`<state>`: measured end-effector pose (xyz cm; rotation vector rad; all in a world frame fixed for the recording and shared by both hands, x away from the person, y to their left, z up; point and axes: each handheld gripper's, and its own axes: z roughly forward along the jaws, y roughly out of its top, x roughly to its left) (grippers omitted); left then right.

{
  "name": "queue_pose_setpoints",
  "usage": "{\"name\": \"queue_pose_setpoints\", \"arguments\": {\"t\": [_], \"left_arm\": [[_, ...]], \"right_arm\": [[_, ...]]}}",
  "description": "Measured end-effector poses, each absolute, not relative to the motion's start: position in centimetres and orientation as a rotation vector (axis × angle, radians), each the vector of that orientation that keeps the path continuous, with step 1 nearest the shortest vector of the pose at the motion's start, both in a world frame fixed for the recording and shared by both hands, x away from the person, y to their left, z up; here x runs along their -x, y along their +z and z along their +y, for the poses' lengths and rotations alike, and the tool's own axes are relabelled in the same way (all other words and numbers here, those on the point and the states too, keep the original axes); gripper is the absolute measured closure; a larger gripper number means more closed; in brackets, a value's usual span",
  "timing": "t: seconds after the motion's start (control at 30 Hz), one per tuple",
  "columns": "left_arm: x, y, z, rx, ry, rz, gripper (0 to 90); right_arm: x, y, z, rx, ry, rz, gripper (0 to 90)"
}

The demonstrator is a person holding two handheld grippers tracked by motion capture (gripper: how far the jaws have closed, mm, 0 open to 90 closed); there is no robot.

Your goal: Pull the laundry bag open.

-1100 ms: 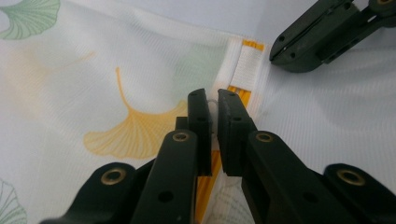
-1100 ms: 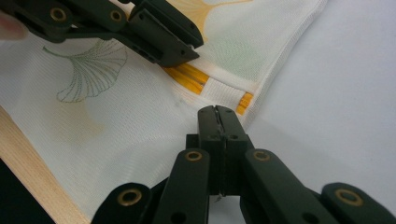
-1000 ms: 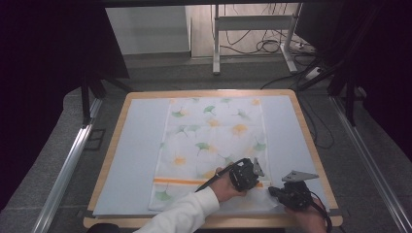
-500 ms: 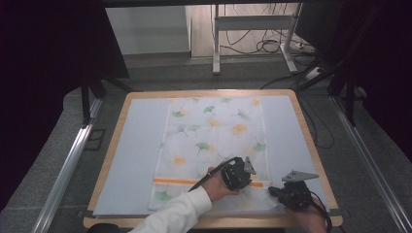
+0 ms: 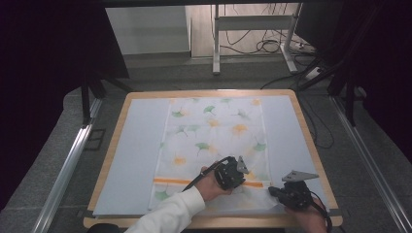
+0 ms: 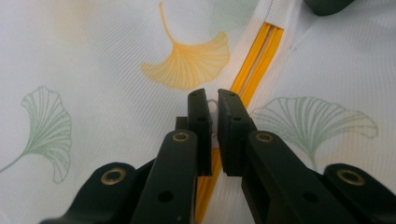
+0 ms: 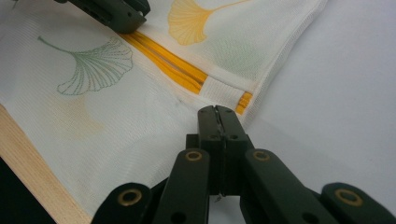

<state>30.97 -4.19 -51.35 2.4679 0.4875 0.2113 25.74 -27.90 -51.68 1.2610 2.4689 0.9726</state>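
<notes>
A wooden-rimmed table [image 5: 111, 160] with a pale blue mat carries a white mesh laundry bag [image 5: 214, 141] printed with ginkgo leaves. The left gripper [image 5: 232, 175] is clenched on the small zipper pull [image 6: 213, 103] over the orange zipper [image 5: 167, 181]. The right gripper [image 5: 277, 192] pinches the bag's near right corner, by the zipper's end.

Overhead view; two close views share the zipper [image 6: 254, 70].

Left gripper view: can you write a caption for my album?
Black tongs pinch the small zipper pull on the orange zipper of a white mesh bag printed with ginkgo leaves.
</notes>
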Motion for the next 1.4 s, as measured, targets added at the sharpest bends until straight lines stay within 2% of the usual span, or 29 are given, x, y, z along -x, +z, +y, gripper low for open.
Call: {"name": "queue_pose_setpoints", "arguments": {"t": [0.83, 1.4], "left_arm": [[-30.9, -51.6, 0.4, -2.443, 0.201, 0.584, 85.0], [-30.6, -51.7, 1.7, -2.435, 0.211, 0.615, 85.0]], "right_arm": [[-25.8, -51.7, -27.9, -1.259, 0.978, 2.472, 89.4], [-25.8, -51.7, -27.9, -1.260, 0.977, 2.471, 89.4]]}}
